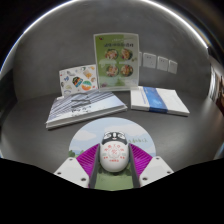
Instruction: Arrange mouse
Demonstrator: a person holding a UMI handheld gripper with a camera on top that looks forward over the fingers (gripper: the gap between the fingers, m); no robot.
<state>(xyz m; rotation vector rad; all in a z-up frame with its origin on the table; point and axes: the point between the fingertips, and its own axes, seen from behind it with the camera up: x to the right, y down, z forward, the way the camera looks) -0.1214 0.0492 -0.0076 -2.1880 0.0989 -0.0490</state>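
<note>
A white computer mouse (112,148) with red printed markings and a dark front end sits between my gripper's two fingers (112,160). The purple pads (91,157) press against both of its sides. The mouse is over a round light mouse pad (100,128) with a green-tinted surface on the grey table. My gripper is shut on the mouse.
Beyond the fingers lie a striped booklet (80,108) to the left and a white and blue booklet (160,100) to the right. Two printed cards (119,60) stand against the back wall. White wall switches (160,64) are behind.
</note>
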